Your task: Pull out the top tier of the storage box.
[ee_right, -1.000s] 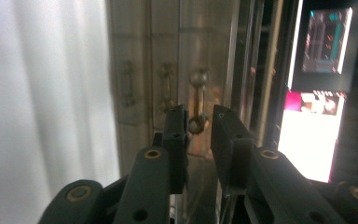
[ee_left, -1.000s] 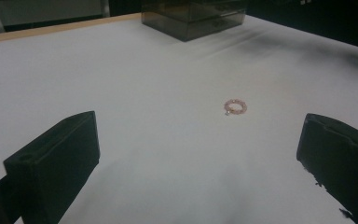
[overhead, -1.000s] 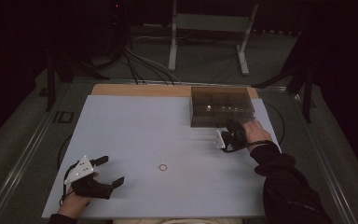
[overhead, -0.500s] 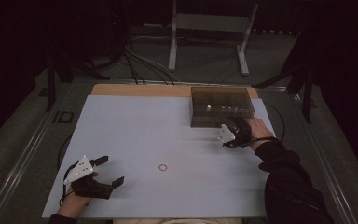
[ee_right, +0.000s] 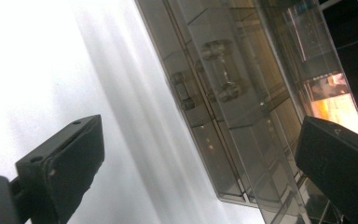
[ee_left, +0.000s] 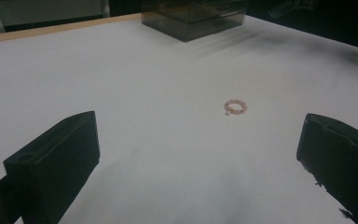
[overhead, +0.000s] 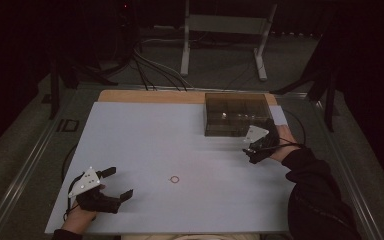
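— The tongs? The right gripper (overhead: 256, 150) sits just near of the smoked clear box (overhead: 236, 114), far right; its jaws have just been opening and hold nothing.

— The left gripper (overhead: 116, 184), near left, gapes empty, the small pink ring (overhead: 174, 179) lying just right of it.

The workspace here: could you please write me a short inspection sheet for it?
Surface: white sheet over a wooden table, its edge bare at the far side.
Job's things: small pink ring lies flat near the front centre; smoky clear box with drawers stands at the far right.
Clutter: nothing seen.
Grippers: left gripper open, resting at the front left, ring ahead between its jaws in its own view; right gripper open, nothing between the jaws, just in front of the box.
Cables: a bundle on the floor behind the table.
Surroundings: dark room, white metal stand behind.
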Motion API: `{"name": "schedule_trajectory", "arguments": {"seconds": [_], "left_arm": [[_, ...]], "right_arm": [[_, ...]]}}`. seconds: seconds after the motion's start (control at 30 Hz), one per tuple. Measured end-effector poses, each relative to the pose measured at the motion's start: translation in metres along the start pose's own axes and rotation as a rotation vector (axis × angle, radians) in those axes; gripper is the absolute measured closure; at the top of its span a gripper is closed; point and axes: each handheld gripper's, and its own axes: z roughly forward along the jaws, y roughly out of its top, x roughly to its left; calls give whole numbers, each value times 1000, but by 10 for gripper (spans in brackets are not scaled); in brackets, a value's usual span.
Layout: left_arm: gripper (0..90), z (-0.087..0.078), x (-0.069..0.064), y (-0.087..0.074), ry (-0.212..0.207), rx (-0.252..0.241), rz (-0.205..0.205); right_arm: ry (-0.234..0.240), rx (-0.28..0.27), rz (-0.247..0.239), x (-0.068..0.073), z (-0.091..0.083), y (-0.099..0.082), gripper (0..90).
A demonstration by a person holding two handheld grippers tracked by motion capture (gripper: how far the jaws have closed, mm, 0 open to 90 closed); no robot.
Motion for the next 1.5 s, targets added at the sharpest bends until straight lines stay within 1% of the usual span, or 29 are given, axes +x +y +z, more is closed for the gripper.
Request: {"name": "schedule_trajectory", "arguments": {"seconds": [0.03, 0.07, 0.17, 0.2, 0.23, 0.27, 0.3, 0.37, 0.4, 0.43, 0.47, 0.53, 0.57, 0.6, 0.7, 0.77, 0.83, 0.87, 0.93, 1.03, 1.13, 1.23, 1.33, 1.43, 1.47, 1.5], "left_arm": [[0, 0, 0, 0, 0, 4, 1], [0, 0, 0, 0, 1, 6, 2], [0, 0, 0, 0, 1, 0, 1], [0, 0, 0, 0, 1, 0, -1], [0, 0, 0, 0, 1, 4, 1], [0, 0, 0, 0, 1, 6, 1], [0, 0, 0, 0, 2, 6, 2], [0, 0, 0, 0, 0, 1, 3], [0, 0, 0, 0, 0, 1, 3], [0, 0, 0, 0, 1, 4, 2], [0, 0, 0, 0, 1, 5, 2], [0, 0, 0, 0, 1, 5, 2], [0, 0, 0, 0, 1, 0, 0], [0, 0, 0, 0, 1, 1, 0], [0, 1, 0, 0, 2, 7, 0], [0, 0, 0, 0, 0, 2, 2], [0, 0, 0, 0, 1, 4, 1], [0, 1, 0, 0, 1, 6, -1], [0, 0, 0, 0, 1, 6, 1], [0, 0, 0, 0, 2, 5, 0], [0, 0, 0, 0, 0, 3, 0], [0, 0, 0, -1, 1, 4, -2], [0, 0, 0, 0, -1, 2, -2], [0, 0, 0, 0, -1, 2, -2], [0, 0, 0, -1, 0, 5, -3], [0, 0, 0, 0, -1, 3, -5]], "right_arm": [[9, -14, 2, -2, -1, -1, 17], [41, -43, 27, -8, -5, -4, 17], [89, -77, 29, -16, -12, -7, 44], [97, -78, 26, -18, -13, -8, 45], [115, -81, 19, -21, -15, -9, 48], [144, -90, 18, -24, -17, -10, 48], [171, -95, 30, -27, -18, -10, 49], [217, -101, 47, -32, -19, -13, 50], [217, -101, 47, -32, -19, -13, 50], [245, -89, 51, -34, -18, -14, 53], [273, -76, 48, -37, -18, -15, 61], [306, -73, 44, -39, -17, -17, 62], [318, -76, 43, -40, -17, -17, 62], [344, -80, 50, -42, -17, -18, 62], [366, -96, 54, -47, -17, -20, 74], [379, -105, 55, -52, -18, -21, 74], [386, -113, 56, -56, -19, -21, 74], [386, -111, 55, -59, -19, -21, 74], [402, -117, 58, -65, -21, -19, 80], [416, -107, 60, -73, -21, -16, 91], [432, -103, 81, -79, -20, -14, 93], [440, -96, 65, -81, -18, -10, 93], [446, -116, 42, -85, -14, -8, 109], [444, -120, 33, -89, -11, -6, 122], [473, -117, 42, -96, -8, -3, 141], [479, -118, 42, -97, -8, -2, 143]]}}
